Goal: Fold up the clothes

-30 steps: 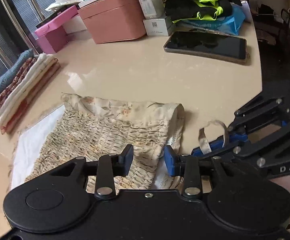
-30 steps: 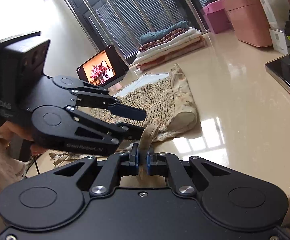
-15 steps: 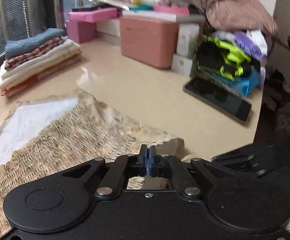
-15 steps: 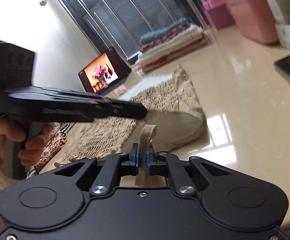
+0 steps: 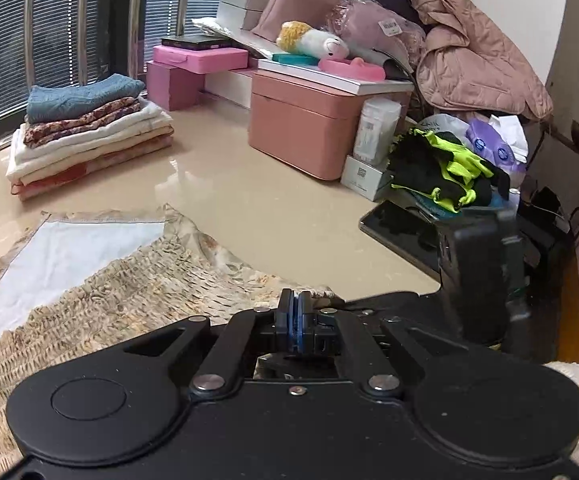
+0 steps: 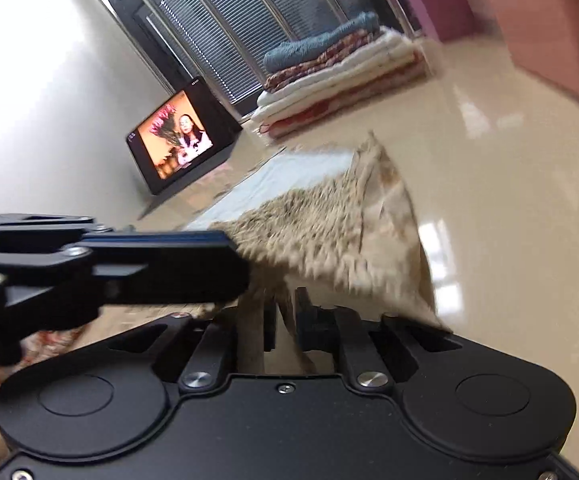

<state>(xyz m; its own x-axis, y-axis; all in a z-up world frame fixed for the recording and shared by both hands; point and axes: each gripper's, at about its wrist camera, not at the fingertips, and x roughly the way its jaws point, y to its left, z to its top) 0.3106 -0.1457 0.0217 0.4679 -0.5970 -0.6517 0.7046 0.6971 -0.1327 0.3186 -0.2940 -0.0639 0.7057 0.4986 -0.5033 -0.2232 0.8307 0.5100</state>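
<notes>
My left gripper point(image 5: 298, 320) is clamped fully shut, pinching the near edge of the smocked top point(image 5: 129, 300), which is lifted off the bench point(image 5: 269, 216) there. The rest of the top lies flat on the bench to the left, white lining point(image 5: 69, 256) showing at its far end. My right gripper point(image 6: 285, 320) is opening, jaws a little apart, with a strap point(image 6: 249, 332) of the top hanging between them; blur hides whether the pads still press it. From the right wrist the left gripper point(image 6: 225, 264) comes in from the left, touching the top point(image 6: 329, 236). Folded stack point(image 5: 89, 136) sits far left by the window, pink box point(image 5: 305, 124) far centre, phone point(image 5: 401, 228) right, tablet point(image 6: 181, 136) far left.
</notes>
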